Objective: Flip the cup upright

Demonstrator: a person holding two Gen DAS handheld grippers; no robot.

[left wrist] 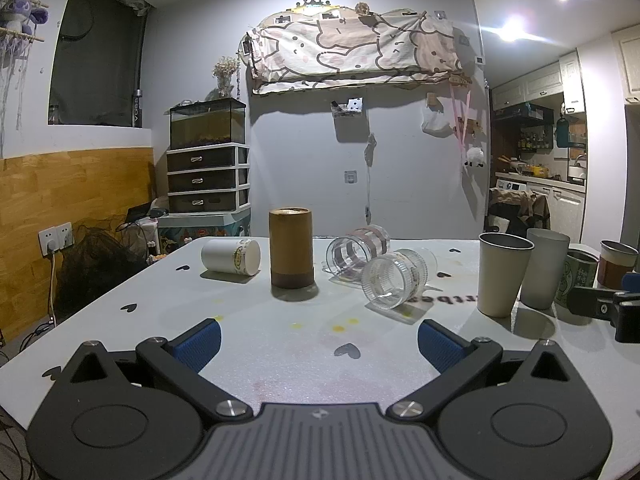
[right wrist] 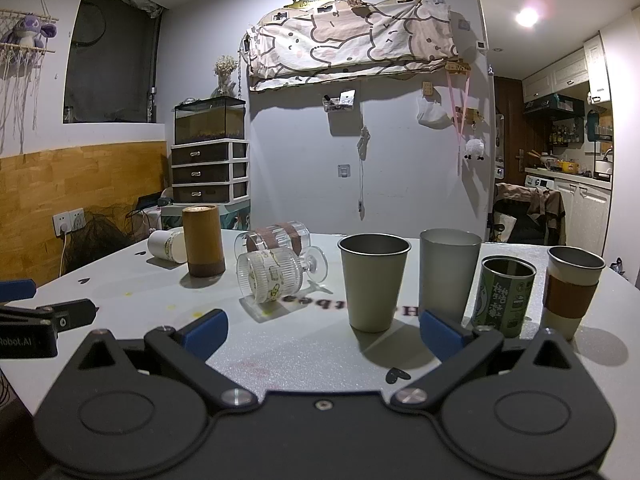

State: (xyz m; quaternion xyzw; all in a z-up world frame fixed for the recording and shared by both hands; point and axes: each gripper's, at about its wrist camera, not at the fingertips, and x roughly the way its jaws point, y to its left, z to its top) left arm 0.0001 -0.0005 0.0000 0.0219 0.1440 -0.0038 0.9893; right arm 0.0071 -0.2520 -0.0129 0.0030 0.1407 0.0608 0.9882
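Note:
Three cups lie on their sides on the white table [left wrist: 280, 352]: a ribbed clear glass goblet [left wrist: 394, 280] [right wrist: 270, 276], a clear glass with brown bands [left wrist: 358, 250] [right wrist: 276, 238] behind it, and a white paper cup [left wrist: 231, 256] [right wrist: 166, 245] at the left. A brown bamboo cup [left wrist: 291, 247] [right wrist: 202, 240] stands mouth down between them. My left gripper [left wrist: 319, 342] is open and empty, low over the table in front of the goblet. My right gripper [right wrist: 323, 334] is open and empty in front of the upright cups.
Four cups stand upright at the right: a beige cup [right wrist: 374, 280] [left wrist: 502, 274], a grey tumbler [right wrist: 448, 272] [left wrist: 544, 266], a green printed cup [right wrist: 504, 296] and a cup with a brown sleeve [right wrist: 570, 290]. Each gripper shows at the other view's edge.

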